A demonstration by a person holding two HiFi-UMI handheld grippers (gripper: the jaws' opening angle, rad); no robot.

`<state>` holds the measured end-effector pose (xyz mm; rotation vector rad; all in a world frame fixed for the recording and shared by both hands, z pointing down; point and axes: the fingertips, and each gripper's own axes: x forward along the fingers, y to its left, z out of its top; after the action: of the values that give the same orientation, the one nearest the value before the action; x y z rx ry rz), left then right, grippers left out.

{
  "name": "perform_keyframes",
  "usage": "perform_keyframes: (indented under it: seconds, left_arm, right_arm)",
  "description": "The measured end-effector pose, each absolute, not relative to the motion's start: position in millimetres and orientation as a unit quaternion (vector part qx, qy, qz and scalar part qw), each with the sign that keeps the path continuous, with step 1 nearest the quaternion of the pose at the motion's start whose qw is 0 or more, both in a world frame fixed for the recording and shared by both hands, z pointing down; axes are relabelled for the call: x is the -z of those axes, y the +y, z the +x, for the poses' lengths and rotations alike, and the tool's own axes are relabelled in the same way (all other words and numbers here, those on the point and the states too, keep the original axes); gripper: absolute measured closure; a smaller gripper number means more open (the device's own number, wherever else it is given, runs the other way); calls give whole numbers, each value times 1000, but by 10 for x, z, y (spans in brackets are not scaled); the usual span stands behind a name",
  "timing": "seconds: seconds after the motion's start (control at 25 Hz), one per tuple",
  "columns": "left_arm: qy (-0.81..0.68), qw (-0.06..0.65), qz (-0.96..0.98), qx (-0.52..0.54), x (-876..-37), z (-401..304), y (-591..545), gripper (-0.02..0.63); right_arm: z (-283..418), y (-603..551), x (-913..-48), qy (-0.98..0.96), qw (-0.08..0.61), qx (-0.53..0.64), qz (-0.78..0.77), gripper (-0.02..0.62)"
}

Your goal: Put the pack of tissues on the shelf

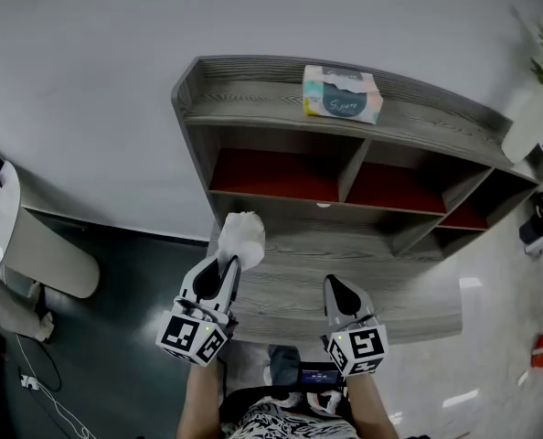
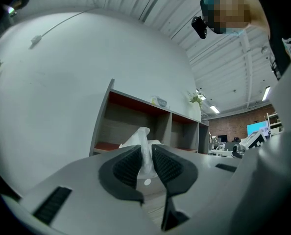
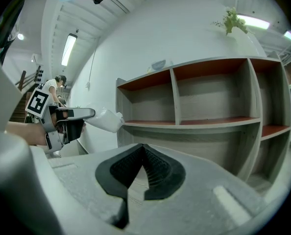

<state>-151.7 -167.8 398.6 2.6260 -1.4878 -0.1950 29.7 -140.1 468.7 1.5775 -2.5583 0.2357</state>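
While the person faces the shelf point(image 1: 193, 144) squarely, the left hand-held gripper point(image 1: 228, 265) is pinching a soft white bundle point(image 1: 241, 238). I can't say whether it is tissue or thin wrapping. It sticks out ahead of the jaws toward the shelf's left end, above the broad lower board point(image 1: 390, 305). The right hand-held gripper point(image 1: 337, 288) is level with the other, its jaws pressed together with nothing in them. The printed pack of tissues point(image 1: 342, 94) already lies on the top board point(image 1: 253, 90), well apart from both, ahead and higher up, with its long side running along the board. It sits right of centre, so more in line with the right hand-held gripper than the left. If the white bundle goes up next, I'd judge the left one need only carry it forward and up
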Motion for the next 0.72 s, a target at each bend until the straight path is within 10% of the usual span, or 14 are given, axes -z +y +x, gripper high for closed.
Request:
perform_keyframes:
  seconds: [0.72]
  left_arm:
    - [-474,36,877,78,-3753,-1394,-2182,543]
  right_arm:
    - [437,-1867,-4574,-836,46,-72,542,591]
